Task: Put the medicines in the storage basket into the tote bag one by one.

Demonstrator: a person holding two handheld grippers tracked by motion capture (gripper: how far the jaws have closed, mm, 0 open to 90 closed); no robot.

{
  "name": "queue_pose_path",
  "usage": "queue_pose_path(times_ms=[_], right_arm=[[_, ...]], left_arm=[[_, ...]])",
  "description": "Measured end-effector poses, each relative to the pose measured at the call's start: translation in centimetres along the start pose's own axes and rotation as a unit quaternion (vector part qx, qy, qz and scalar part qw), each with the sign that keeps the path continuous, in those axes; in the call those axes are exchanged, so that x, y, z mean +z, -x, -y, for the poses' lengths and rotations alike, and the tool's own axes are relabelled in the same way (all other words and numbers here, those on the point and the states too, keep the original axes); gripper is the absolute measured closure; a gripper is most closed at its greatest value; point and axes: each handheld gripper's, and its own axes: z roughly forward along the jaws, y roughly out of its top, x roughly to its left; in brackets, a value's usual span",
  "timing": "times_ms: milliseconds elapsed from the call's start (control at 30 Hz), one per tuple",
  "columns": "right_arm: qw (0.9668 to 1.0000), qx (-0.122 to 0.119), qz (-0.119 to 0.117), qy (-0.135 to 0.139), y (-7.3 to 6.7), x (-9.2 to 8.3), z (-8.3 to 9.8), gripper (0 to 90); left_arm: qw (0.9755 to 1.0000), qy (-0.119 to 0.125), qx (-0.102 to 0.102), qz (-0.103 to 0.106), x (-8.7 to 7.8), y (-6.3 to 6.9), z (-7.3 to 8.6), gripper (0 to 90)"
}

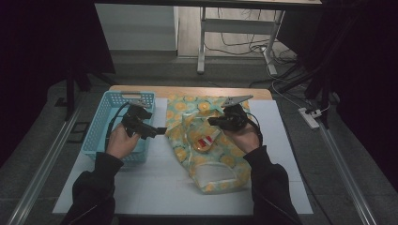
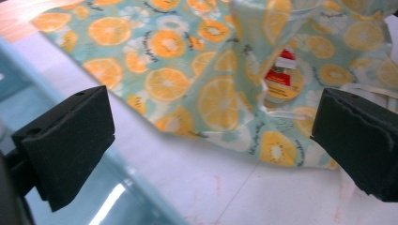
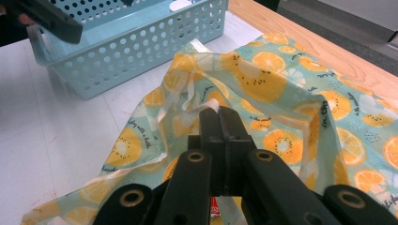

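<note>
A translucent bag (image 1: 220,159) printed with orange slices lies on the white mat, its upper part raised. A round orange item with a red and white label (image 1: 205,142) sits inside it and shows through the bag (image 2: 178,70) as a labelled disc (image 2: 280,79). My right gripper (image 3: 219,117) is shut on the bag's (image 3: 281,93) pale edge and holds that part up; in the high view it (image 1: 211,122) is over the bag's middle. My left gripper (image 1: 159,130) hovers open at the basket's right rim, pointing at the bag, with nothing between its jaws (image 2: 213,136).
A light blue perforated basket (image 1: 101,124) stands at the mat's left (image 3: 141,47). The wooden table edge (image 1: 187,90) runs behind the mat. A desk frame and cables lie on the floor beyond.
</note>
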Motion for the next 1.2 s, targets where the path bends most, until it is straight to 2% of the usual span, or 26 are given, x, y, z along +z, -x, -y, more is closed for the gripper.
queue_pose_path(times_ms=[200, 500, 567, 667, 933, 1200], right_arm=[[1.0000, 0.001, 0.000, -0.001, 0.0, 0.0, 0.0, 90.0], [1.0000, 0.000, 0.000, 0.000, 0.1, 0.0, 0.0, 90.0], [1.0000, 0.000, 0.000, 0.000, 0.1, 0.0, 0.0, 90.0], [1.0000, 0.000, 0.000, 0.000, 0.1, 0.0, 0.0, 90.0], [1.0000, 0.000, 0.000, 0.000, 0.1, 0.0, 0.0, 90.0], [1.0000, -0.001, -0.001, 0.000, 0.1, 0.0, 0.0, 90.0]], left_arm=[[0.9994, 0.015, -0.014, -0.028, -1.0, -1.4, 0.7, 0.0], [0.9976, -0.001, -0.032, -0.061, -1.5, -3.6, 1.4, 0.0], [0.9966, -0.002, -0.037, -0.073, -1.5, -4.0, 1.5, 0.0], [0.9953, -0.001, -0.054, -0.080, -1.5, -4.9, 1.7, 0.0], [0.9901, -0.019, -0.078, -0.115, -0.8, -7.0, 1.8, 0.0], [0.9889, -0.030, -0.087, -0.117, 0.2, -8.7, 1.9, 0.0]])
